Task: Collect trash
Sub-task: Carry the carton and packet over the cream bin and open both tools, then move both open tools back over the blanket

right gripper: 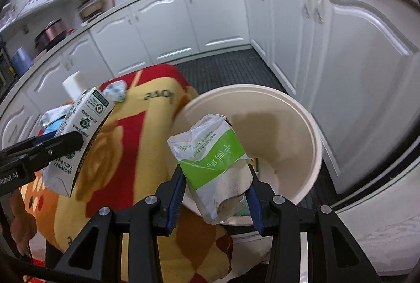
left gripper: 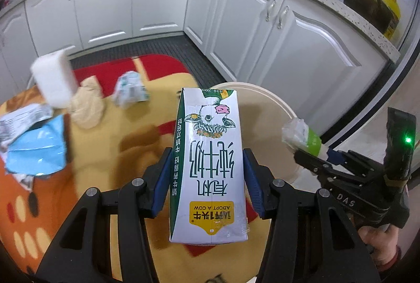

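Right wrist view: a crumpled white-and-green plastic tissue wrapper (right gripper: 214, 165), clamped between the jaws of the right gripper (right gripper: 215, 193), hangs over the rim of the round cream plastic bin (right gripper: 312, 149), which seems to hold some paper already. The left gripper (left gripper: 206, 178), jaws closed on an upright white-and-green milk carton (left gripper: 208, 165), waits beside it. Judged undone: a blue wrapper (left gripper: 36, 149), crumpled papers (left gripper: 130, 90) and a white block (left gripper: 53, 81) lie on the yellow-and-red cloth-covered surface (left gripper: 126, 151).
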`<state>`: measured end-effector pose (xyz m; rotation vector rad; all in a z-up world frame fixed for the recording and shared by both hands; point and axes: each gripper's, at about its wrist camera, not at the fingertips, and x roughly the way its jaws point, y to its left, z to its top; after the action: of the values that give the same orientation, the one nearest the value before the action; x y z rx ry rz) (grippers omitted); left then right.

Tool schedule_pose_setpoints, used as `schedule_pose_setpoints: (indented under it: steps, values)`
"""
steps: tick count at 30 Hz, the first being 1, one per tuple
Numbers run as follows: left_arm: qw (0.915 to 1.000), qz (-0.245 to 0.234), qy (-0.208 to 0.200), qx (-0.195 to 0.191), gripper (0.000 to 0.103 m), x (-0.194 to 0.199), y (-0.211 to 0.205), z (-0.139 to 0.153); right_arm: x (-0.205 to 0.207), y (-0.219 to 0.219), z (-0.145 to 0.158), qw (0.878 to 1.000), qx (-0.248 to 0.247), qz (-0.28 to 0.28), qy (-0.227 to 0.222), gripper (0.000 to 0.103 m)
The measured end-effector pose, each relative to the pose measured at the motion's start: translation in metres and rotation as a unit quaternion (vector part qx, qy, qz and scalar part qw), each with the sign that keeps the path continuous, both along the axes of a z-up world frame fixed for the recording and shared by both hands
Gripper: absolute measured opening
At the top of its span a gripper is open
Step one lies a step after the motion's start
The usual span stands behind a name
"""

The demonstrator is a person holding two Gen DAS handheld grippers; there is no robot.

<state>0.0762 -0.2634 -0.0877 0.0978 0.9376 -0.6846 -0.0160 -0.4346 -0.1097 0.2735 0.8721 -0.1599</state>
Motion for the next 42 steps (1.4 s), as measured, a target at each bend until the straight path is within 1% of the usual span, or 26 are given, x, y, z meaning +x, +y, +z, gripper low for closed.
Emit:
schedule_pose_setpoints:
  steps: [7, 12, 16, 17, 18, 23, 25, 26, 28, 31, 37, 42]
  values:
    - [0.9998, -0.012, 0.013, -0.001, 0.05, 0.008, -0.03, -0.01, 0.009, -0.019, -0.015, 1.0, 0.005, -0.023, 0.016, 0.042]
    - [0.9997, -0.014, 0.018, 0.004, 0.05, 0.012, -0.041, -0.017, 0.015, -0.027, -0.022, 0.999, 0.009, -0.035, 0.024, 0.043]
    - [0.9996, -0.016, 0.022, -0.003, 0.05, 0.016, -0.049, -0.019, 0.02, -0.031, -0.025, 0.999, 0.001, -0.039, 0.029, 0.043]
    - [0.9995, -0.016, 0.025, -0.005, 0.05, 0.017, -0.05, -0.019, 0.022, -0.032, -0.025, 0.999, -0.002, -0.041, 0.031, 0.046]
    - [0.9994, -0.017, 0.028, -0.008, 0.05, 0.018, -0.051, -0.019, 0.022, -0.033, -0.025, 0.999, -0.004, -0.044, 0.032, 0.051]
    - [0.9974, -0.023, 0.06, -0.032, 0.051, 0.021, -0.05, -0.023, 0.023, -0.039, -0.026, 0.998, -0.004, -0.06, 0.035, 0.055]
    - [0.9965, -0.02, 0.071, -0.038, 0.051, 0.022, -0.048, -0.025, 0.022, -0.041, -0.027, 0.997, 0.003, -0.064, 0.036, 0.059]
    - [0.9965, -0.019, 0.072, -0.039, 0.052, 0.022, -0.048, -0.026, 0.021, -0.041, -0.026, 0.997, 0.004, -0.065, 0.035, 0.06]
    - [0.9965, -0.016, 0.071, -0.042, 0.06, 0.021, -0.047, -0.026, 0.019, -0.042, -0.026, 0.997, 0.005, -0.067, 0.035, 0.06]
    - [0.9956, -0.012, 0.073, -0.057, 0.066, 0.021, -0.043, -0.023, 0.017, -0.042, -0.025, 0.997, 0.012, -0.069, 0.035, 0.06]
    - [0.9968, -0.003, 0.06, -0.052, 0.066, 0.02, -0.036, -0.018, 0.013, -0.039, -0.021, 0.997, 0.012, -0.068, 0.031, 0.06]
    - [0.9971, 0.007, 0.06, -0.047, 0.066, 0.019, -0.028, -0.019, 0.011, -0.034, -0.019, 0.997, 0.014, -0.064, 0.032, 0.06]
